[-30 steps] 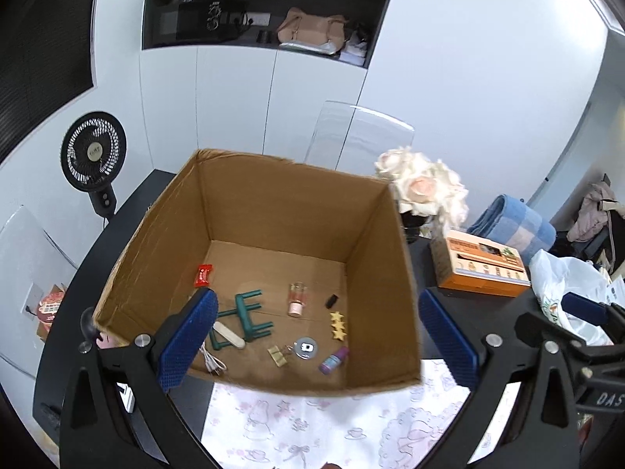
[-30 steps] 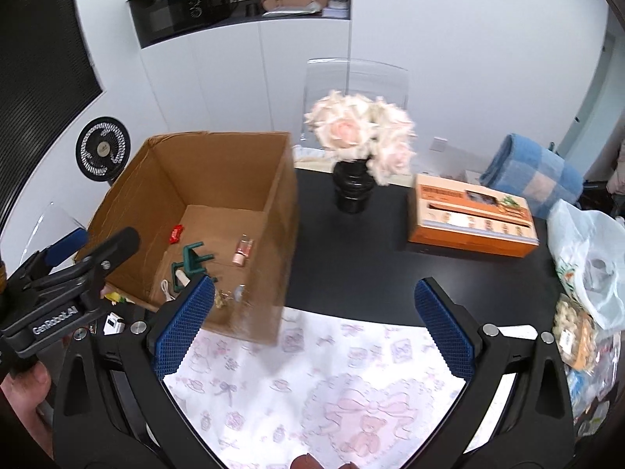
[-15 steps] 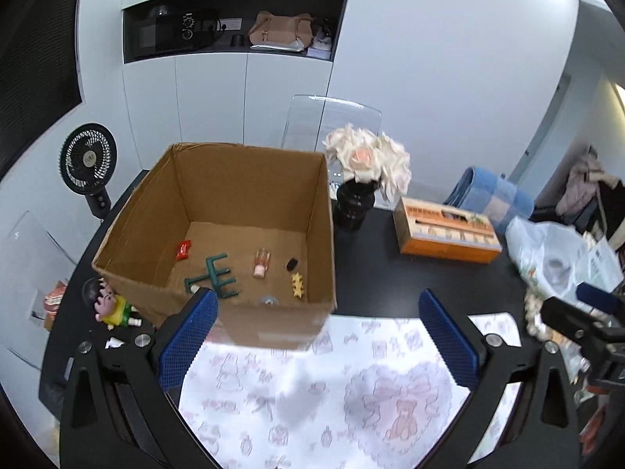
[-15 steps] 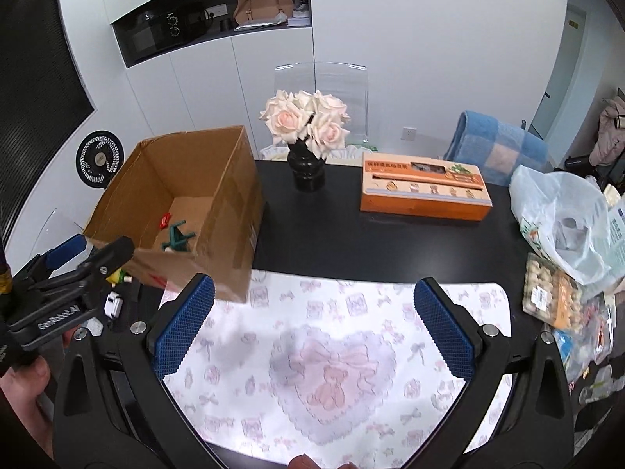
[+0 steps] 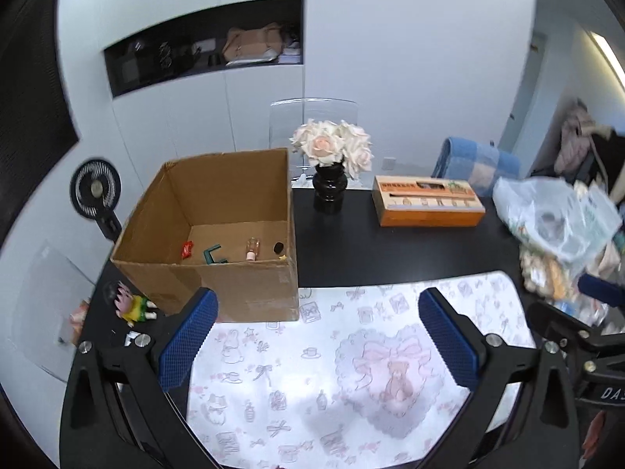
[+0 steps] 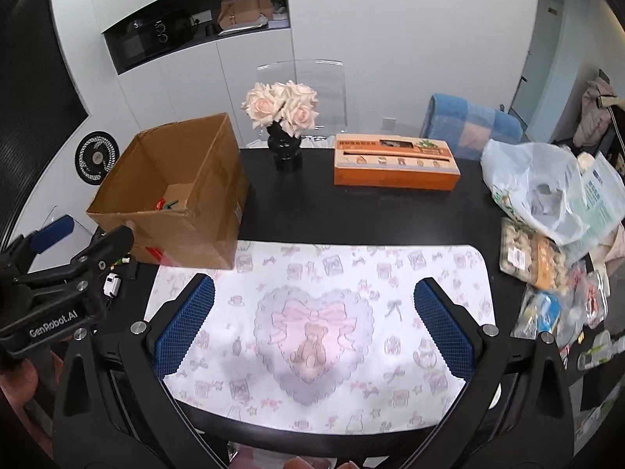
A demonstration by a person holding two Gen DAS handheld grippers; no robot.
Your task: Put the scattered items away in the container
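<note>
An open cardboard box point(image 5: 234, 285) point(image 6: 183, 226) stands at the left of the black table. Inside it lie a red packet point(image 5: 187, 249), a green rake-like toy point(image 5: 213, 255), a small pink bottle point(image 5: 252, 250) and a dark cap point(image 5: 278, 247). My left gripper point(image 5: 318, 332) hangs open above the printed white mat point(image 5: 351, 351), with nothing between its blue pads. My right gripper point(image 6: 312, 320) is open too, over the mat's heart print point(image 6: 312, 336). A small doll figure point(image 5: 133, 305) lies on the table left of the box.
A black vase of pale roses point(image 6: 285, 125), an orange carton point(image 6: 394, 160), a blue checked blanket point(image 6: 468, 125) and plastic bags of food point(image 6: 547, 203) line the back and right. A small white item point(image 6: 113, 283) lies left of the mat. A fan point(image 5: 95, 191) stands behind the box.
Both grippers have pulled back and up from the box, so the box looks smaller and the whole mat shows. Both stay open and empty.
</note>
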